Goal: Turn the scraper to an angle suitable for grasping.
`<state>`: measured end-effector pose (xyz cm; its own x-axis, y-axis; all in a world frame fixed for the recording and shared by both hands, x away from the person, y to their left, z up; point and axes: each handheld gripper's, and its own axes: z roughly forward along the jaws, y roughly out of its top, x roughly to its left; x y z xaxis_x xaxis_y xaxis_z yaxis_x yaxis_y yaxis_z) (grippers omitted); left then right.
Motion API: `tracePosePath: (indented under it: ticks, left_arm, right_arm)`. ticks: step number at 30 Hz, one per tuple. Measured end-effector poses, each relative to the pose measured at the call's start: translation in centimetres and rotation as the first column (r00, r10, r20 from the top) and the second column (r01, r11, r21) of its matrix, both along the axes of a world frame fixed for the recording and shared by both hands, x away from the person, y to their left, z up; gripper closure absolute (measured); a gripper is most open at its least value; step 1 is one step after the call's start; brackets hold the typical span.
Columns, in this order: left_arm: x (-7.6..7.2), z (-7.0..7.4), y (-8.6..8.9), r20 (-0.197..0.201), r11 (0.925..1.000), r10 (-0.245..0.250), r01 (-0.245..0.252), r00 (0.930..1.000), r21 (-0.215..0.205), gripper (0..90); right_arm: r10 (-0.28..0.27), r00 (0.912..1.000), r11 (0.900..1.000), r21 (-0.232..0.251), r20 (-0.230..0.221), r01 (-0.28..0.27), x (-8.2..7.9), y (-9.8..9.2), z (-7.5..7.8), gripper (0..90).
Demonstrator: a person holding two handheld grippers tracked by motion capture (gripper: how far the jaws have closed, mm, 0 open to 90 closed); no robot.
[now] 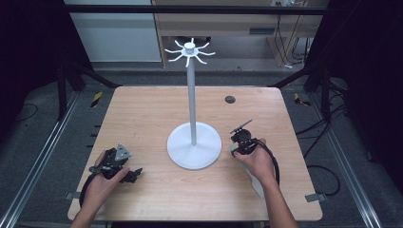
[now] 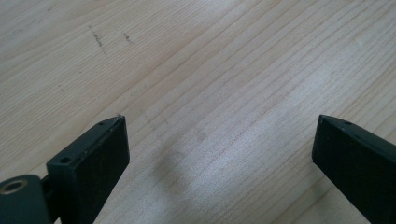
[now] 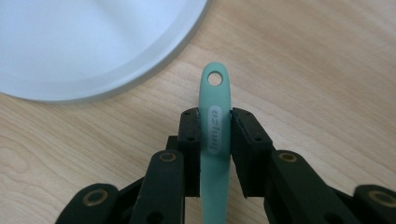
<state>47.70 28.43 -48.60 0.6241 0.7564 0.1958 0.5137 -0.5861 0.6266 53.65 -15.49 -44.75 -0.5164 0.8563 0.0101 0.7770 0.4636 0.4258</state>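
Note:
A white stand point(image 1: 192, 95) rises from a round base point(image 1: 183, 152) at the table's middle, with a ring of hooks point(image 1: 189, 51) on top. My right gripper point(image 3: 215, 114) is shut on the mint-green handle point(image 3: 216, 95) of a utensil, whose end has a hanging hole. The handle tip points at the base's rim point(image 3: 154, 70), a short gap away. In the high view the right gripper point(image 1: 237, 145) sits just right of the base, low over the table. My left gripper point(image 1: 134, 174) rests at the front left, and its jaws point(image 2: 219, 126) stand wide open over bare wood.
The wooden table point(image 1: 142, 109) has a small dark grommet point(image 1: 230, 99) at the back right. A pale shape point(image 1: 256, 186) lies under the right forearm; I cannot tell what it is. Black frame posts and cables stand around the table.

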Motion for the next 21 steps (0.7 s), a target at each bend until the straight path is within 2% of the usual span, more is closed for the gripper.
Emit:
tracePosePath:
  ticks: [2, 3, 4, 5, 9, 12, 14, 15, 21]
  left_arm:
    - [0.0, 0.0, 0.0, -0.001, 1.0000, 0.001, -0.001, 1.0000, -0.001, 3.7]
    - [0.0, 0.0, 0.0, -0.001, 1.0000, 0.001, -0.001, 1.0000, -0.001, 3.7]
    - [0.0, 0.0, -0.1, -0.002, 1.0000, 0.000, 0.000, 1.0000, -0.001, 3.7]
    - [0.0, 0.0, -0.1, -0.002, 1.0000, 0.000, 0.000, 1.0000, -0.001, 3.7]
    - [0.0, 0.0, 0.0, -0.001, 1.0000, 0.001, -0.001, 1.0000, 0.001, 3.7]
    - [0.0, 0.0, 0.0, -0.002, 1.0000, 0.001, -0.001, 1.0000, 0.001, 3.7]
    - [0.0, 0.0, 0.0, -0.002, 1.0000, 0.000, 0.000, 1.0000, 0.000, 3.7]
    - [0.0, 0.0, 0.0, -0.002, 1.0000, 0.000, 0.000, 1.0000, 0.000, 3.7]
    - [0.0, 0.0, 0.0, -0.002, 1.0000, 0.000, 0.000, 1.0000, 0.000, 3.7]
  right_arm:
    - [-0.006, 0.9994, 1.000, 0.027, 0.033, 0.006, -0.3, -0.4, 0.9, 74.3]
    - [-0.006, 0.9994, 1.000, 0.027, 0.033, 0.006, -0.3, -0.4, 0.9, 74.3]
    - [-0.013, 0.9986, 0.999, 0.045, 0.052, 0.010, -0.7, -0.7, 1.7, 74.3]
    - [-0.013, 0.9986, 0.999, 0.045, 0.052, 0.010, -0.7, -0.7, 1.7, 74.3]
    - [-0.010, 0.9946, 0.998, 0.059, 0.104, 0.004, -1.3, -1.2, 3.4, 74.4]
    - [-0.013, 0.9932, 0.997, 0.072, 0.116, 0.005, -1.5, -1.4, 4.1, 74.4]
    - [-0.017, 0.9899, 0.995, 0.098, 0.141, 0.003, -1.7, -1.6, 5.1, 74.4]
    - [-0.017, 0.9899, 0.995, 0.098, 0.141, 0.003, -1.7, -1.6, 5.1, 74.4]
    - [-0.023, 0.9795, 0.992, 0.128, 0.200, -0.003, -2.1, -2.0, 7.3, 74.5]
